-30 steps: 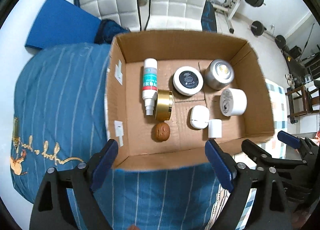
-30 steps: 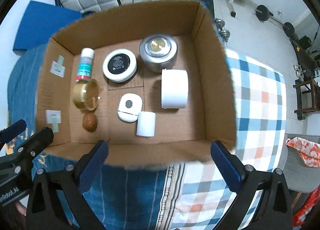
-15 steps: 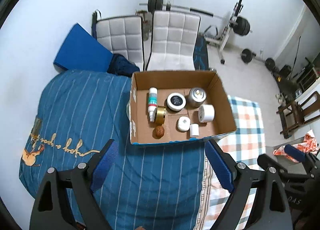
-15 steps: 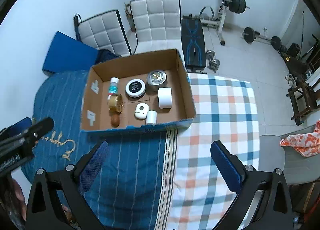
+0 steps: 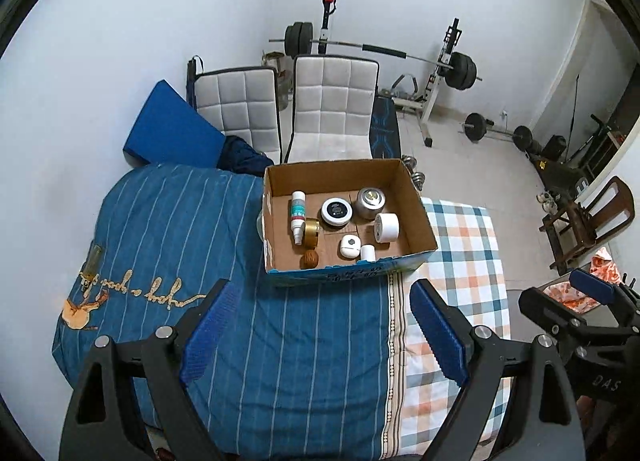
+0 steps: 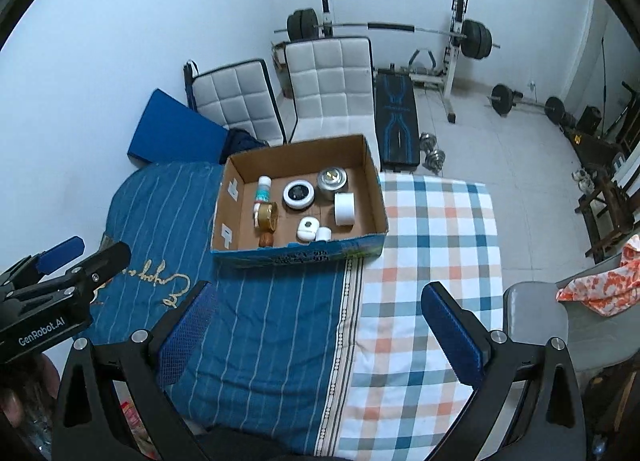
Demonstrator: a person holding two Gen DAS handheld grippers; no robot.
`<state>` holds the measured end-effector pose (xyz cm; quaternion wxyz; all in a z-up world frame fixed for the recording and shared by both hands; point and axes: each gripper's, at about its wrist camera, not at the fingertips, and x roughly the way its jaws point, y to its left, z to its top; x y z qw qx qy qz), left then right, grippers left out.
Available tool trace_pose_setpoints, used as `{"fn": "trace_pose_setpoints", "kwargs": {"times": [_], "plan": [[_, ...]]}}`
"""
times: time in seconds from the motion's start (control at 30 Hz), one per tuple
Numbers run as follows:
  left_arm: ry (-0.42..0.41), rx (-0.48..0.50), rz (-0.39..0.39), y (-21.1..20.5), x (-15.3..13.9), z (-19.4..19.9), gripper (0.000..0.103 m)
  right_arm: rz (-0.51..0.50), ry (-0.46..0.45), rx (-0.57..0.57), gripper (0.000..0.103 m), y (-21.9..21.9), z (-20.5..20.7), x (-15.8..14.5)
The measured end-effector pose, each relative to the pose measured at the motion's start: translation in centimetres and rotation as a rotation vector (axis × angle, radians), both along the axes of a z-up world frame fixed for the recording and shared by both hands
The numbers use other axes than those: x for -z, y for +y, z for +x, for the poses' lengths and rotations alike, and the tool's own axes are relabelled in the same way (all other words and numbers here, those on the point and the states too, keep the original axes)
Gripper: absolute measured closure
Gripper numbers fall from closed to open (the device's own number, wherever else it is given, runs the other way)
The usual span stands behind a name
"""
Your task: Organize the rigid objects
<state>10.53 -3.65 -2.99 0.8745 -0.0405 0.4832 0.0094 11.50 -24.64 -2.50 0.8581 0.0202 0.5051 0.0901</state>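
While both tongs, left [image 5: 320, 325] and right [image 6: 316, 325], gape empty, the cardboard box [image 5: 424, 221] sits well apart

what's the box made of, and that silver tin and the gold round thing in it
Cardboard box: plain brown corrugated-looking cardboard, matte, printed blue outside.
Silver tin: seemingly brushed metal, dull grey sheen, brassy centre on its lid.
Gold jar: shiny gold, metal or metallised plastic; cannot tell which.

Your left gripper [image 5: 320, 331]: black angular frame, silver screws, blue ribbed pads [image 5: 210, 327].
Your right gripper [image 6: 318, 335]: same black frame, blue pads [image 6: 450, 339].
Markings: white "GenRobot.AI" on left body; "DAS" on right.
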Motion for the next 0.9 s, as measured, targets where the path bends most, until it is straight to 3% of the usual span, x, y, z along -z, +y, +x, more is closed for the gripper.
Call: {"fn": "trace_pose_setpoints", "kwargs": {"times": [0.3, 0.9], "plan": [[-0.065, -0.006, 0.023, -0.6, -2.1, -1.9, 0.014, -0.012, -0.046, 0.014, 0.0, -0.9, -1.2, -1.8], [-0.083, -0.01, 0.031, -1.0, -2.4, -2.8, 0.014, -0.021, -0.108, 0.028, 0.0, -1.5, -2.5, -3.9]]}}
